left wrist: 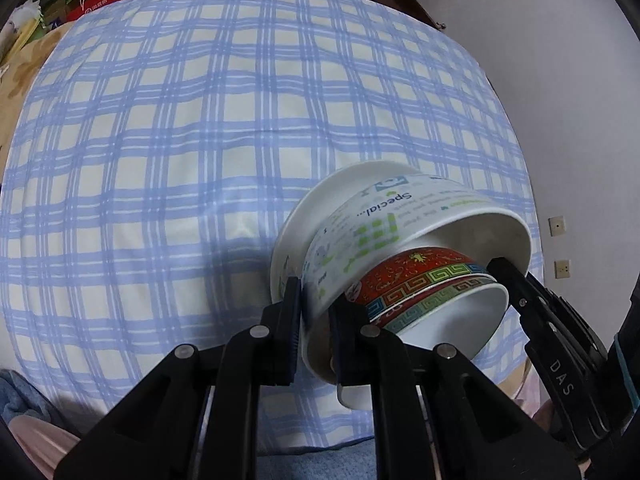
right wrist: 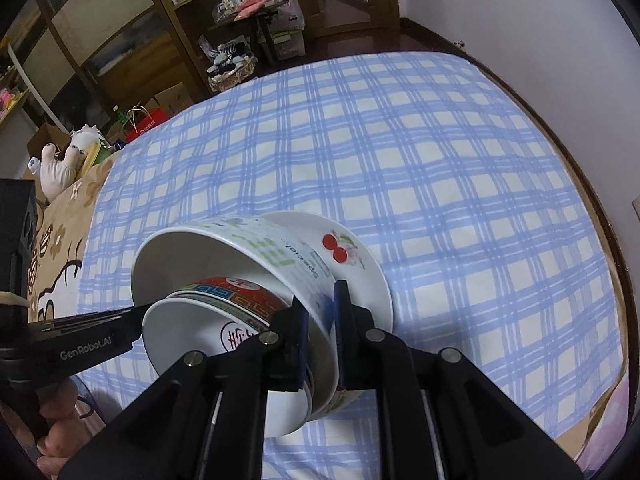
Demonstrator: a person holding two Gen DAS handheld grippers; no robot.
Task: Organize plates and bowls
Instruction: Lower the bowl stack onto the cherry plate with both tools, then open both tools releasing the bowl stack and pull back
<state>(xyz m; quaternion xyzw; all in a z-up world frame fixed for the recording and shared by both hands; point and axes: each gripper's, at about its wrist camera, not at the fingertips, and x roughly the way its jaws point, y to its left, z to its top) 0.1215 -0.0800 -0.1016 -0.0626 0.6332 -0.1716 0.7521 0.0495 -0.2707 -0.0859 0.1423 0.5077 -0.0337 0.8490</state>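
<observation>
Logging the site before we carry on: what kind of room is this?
Probably a lived-in room at home: a checked cloth over a wide surface, wooden cabinets cluttered with boxes, and a plush toy.

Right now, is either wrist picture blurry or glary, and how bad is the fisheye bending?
Left wrist view: sharp on the printed bowl, no glare, a soft shadow on the checked cloth beside the stack, and the grid bulges strongly outward. Right wrist view: the cherry plate is crisp, light is dim and even, and the edges curve into dark corners.
</observation>
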